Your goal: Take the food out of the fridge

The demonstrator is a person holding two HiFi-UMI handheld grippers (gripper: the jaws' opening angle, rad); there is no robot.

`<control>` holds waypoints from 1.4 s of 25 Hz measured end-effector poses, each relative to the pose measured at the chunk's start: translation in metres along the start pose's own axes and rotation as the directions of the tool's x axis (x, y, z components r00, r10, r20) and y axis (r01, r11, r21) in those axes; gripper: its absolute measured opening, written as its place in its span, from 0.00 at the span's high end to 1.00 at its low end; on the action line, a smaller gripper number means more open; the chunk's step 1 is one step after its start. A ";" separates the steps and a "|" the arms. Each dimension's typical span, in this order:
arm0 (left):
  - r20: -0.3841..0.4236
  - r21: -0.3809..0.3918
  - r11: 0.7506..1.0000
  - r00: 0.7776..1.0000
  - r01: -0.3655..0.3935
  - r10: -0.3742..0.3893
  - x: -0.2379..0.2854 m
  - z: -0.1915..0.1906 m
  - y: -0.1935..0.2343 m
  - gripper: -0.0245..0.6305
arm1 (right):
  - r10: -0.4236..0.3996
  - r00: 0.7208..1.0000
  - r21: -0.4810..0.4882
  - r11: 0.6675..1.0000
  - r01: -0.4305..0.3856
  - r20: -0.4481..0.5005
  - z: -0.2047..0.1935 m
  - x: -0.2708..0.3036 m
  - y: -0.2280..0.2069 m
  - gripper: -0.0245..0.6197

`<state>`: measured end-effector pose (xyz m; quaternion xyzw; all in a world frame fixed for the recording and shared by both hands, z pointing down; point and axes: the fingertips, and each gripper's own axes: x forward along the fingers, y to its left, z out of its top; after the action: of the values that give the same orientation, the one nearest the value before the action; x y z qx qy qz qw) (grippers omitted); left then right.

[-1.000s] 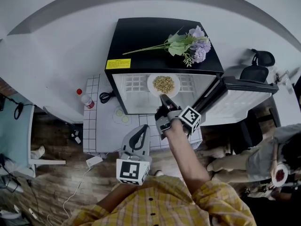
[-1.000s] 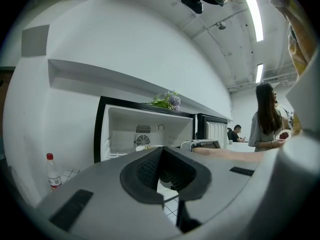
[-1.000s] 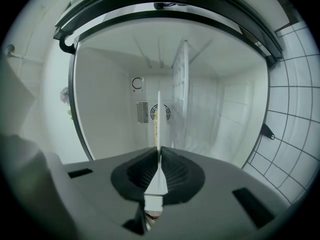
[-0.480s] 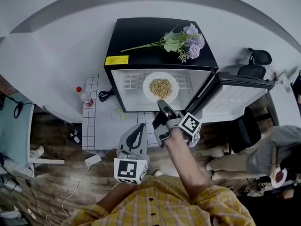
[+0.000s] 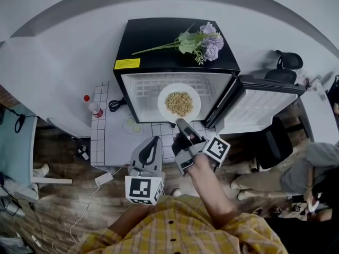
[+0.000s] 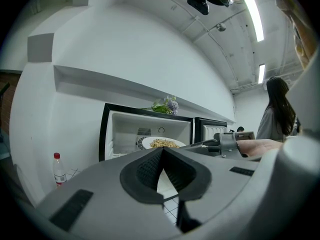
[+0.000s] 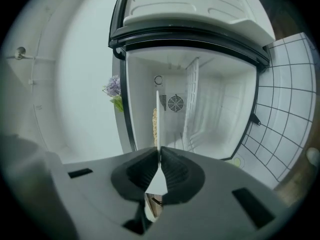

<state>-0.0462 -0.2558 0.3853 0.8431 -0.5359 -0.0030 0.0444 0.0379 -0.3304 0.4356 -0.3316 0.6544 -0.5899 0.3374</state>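
Note:
A white plate (image 5: 179, 103) heaped with pale grain-like food (image 5: 179, 102) hangs at the mouth of the black mini fridge (image 5: 159, 41), its near half past the opening. My right gripper (image 5: 182, 125) is shut on the plate's near rim. In the right gripper view the plate (image 7: 158, 115) stands edge-on between the pads, with food (image 7: 154, 126) on its left face. My left gripper (image 5: 153, 142) hovers lower left of the plate, shut and empty. In the left gripper view, the left gripper (image 6: 162, 150) looks at the plate (image 6: 162, 143) and the open fridge (image 6: 125, 126).
The fridge door (image 5: 260, 103) swings open to the right. Purple flowers (image 5: 204, 40) lie on the fridge top. On the white tiled table (image 5: 108, 144) stand a red-capped bottle (image 5: 93, 107), a black cable (image 5: 115, 105) and green slices (image 5: 133, 125). An office chair (image 5: 286, 62) and a person (image 5: 312, 168) are at right.
My right gripper has pulled back toward me and slightly up, drawing the plate from inside the fridge to its mouth. The left gripper has stayed put.

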 end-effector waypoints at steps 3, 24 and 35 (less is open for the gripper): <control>0.004 0.005 1.000 1.000 0.000 0.000 -0.002 0.002 -0.002 0.95 | 0.006 1.000 0.017 1.000 -0.006 -0.005 -0.005 -0.008 0.003 0.93; 0.006 0.023 1.000 1.000 0.007 -0.007 -0.010 0.002 -0.021 0.95 | 0.048 0.999 0.028 0.998 -0.048 -0.004 -0.026 -0.057 0.021 0.93; 0.006 0.029 1.000 1.000 0.004 -0.004 -0.014 0.001 -0.028 0.95 | 0.041 0.999 0.043 0.998 -0.041 0.000 -0.024 -0.076 0.016 0.93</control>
<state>-0.0265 -0.2314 0.3813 0.8448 -0.5342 0.0022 0.0304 0.0595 -0.2523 0.4257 -0.3106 0.6482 -0.5970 0.3563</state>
